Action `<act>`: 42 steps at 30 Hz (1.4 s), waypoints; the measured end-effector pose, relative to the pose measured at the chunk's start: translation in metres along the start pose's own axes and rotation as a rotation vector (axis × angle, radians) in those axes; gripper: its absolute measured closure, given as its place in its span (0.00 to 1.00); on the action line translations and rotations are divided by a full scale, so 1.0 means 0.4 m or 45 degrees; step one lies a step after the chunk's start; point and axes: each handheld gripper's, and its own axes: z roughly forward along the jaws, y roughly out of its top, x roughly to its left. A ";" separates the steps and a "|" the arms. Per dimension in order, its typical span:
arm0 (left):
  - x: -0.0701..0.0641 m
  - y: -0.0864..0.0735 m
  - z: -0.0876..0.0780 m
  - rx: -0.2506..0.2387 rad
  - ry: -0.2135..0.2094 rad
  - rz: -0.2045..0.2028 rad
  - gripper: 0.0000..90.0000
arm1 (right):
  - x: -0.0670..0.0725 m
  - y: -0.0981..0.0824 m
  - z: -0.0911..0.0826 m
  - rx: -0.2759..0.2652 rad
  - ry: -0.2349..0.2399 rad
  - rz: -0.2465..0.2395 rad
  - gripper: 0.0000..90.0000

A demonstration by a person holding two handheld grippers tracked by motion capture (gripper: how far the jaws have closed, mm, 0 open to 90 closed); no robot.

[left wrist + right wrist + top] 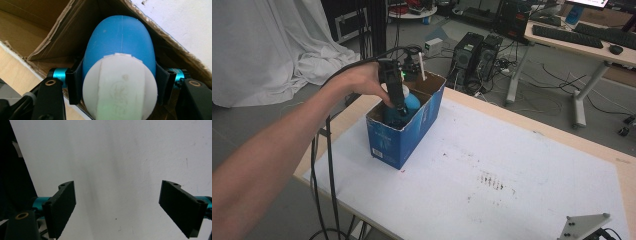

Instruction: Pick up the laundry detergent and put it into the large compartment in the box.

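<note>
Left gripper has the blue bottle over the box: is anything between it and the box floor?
Nothing visible. The left gripper is shut on the blue bottle, already inside the open cardboard box. The left gripper view shows bare brown cardboard around it; the floor directly beyond the bottle is hidden. The box corner walls sit close on both sides.

A white sheet (267, 45) hung at the back left over grey floor (552, 95), two computer towers (474, 57) stood beyond, and a desk (582, 47) carried keyboards (567, 36).
</note>
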 end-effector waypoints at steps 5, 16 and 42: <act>0.002 -0.010 0.018 0.002 -0.008 0.013 0.42 | 0.001 0.002 0.000 0.001 0.000 -0.002 0.15; 0.005 -0.018 0.032 -0.019 -0.018 0.026 0.42 | -0.001 0.005 0.002 0.007 0.006 0.000 0.15; 0.003 -0.005 0.034 0.022 -0.023 0.046 0.41 | -0.001 0.007 0.009 0.015 0.016 0.006 0.15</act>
